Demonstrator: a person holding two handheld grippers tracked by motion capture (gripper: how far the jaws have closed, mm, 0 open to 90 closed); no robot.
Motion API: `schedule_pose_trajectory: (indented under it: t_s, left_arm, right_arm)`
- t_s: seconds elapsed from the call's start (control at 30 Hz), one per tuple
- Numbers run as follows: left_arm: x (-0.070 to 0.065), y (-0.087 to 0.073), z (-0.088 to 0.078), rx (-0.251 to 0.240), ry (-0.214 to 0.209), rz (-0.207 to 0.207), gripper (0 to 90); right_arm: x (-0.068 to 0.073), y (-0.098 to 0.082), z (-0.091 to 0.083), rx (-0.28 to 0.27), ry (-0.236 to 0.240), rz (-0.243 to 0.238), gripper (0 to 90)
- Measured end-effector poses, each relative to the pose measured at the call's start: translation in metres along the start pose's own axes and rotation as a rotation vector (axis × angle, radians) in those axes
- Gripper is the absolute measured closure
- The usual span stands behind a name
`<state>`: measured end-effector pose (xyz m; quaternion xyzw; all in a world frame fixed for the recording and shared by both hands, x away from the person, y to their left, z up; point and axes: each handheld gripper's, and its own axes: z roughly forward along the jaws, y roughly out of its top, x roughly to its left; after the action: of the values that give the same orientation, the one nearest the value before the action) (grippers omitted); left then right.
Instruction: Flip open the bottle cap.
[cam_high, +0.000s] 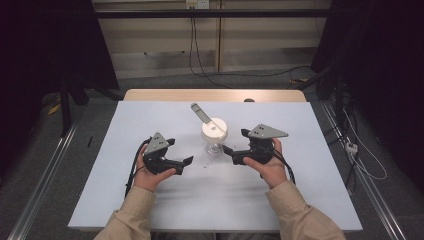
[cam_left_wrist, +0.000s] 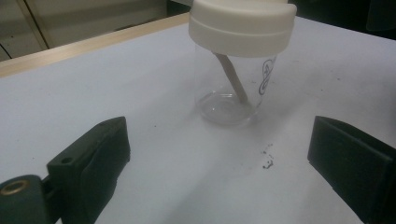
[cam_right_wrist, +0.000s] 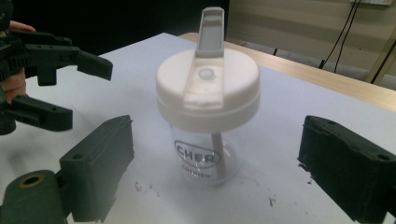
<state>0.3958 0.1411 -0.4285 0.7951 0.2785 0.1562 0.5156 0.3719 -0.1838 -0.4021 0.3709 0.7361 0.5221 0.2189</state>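
Both forearms in tan sleeves come in over the near edge of the worktop (cam_high: 150, 200), each hand holding a hand-held gripper. At the middle, the left hand-held gripper (cam_high: 186, 161) and the right hand-held gripper (cam_high: 226, 150) face each other, jaws spread wide with nothing between the pads. Between them, closer to the right one and touching neither, stands a clear plastic cup (cam_high: 214, 135) with a white lid (cam_right_wrist: 208, 88), its flip cap (cam_right_wrist: 210, 28) raised and a straw (cam_left_wrist: 232, 77) inside. Dark specks (cam_left_wrist: 267, 158) lie just beside the cup's base.
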Motion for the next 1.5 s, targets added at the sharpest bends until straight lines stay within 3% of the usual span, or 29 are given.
schedule_pose_trajectory:
  t_s: [0.47,0.73,0.9,1.5]
  left_arm:
    - [0.007,-0.012,-0.023,0.015,0.018,-0.005,5.4]
    - [0.011,-0.018,-0.032,0.027,0.027,-0.009,5.5]
    - [0.012,-0.023,-0.039,0.029,0.018,-0.037,5.6]
    - [0.019,-0.032,-0.055,0.043,0.053,-0.023,5.8]
  right_arm:
    - [-0.012,-0.037,-0.026,0.028,-0.036,0.023,8.5]
    - [-0.013,-0.047,-0.038,0.027,-0.046,0.018,8.2]
    - [-0.014,-0.051,-0.045,0.020,-0.049,0.026,8.0]
    - [-0.017,-0.068,-0.066,0.030,-0.068,0.022,8.1]
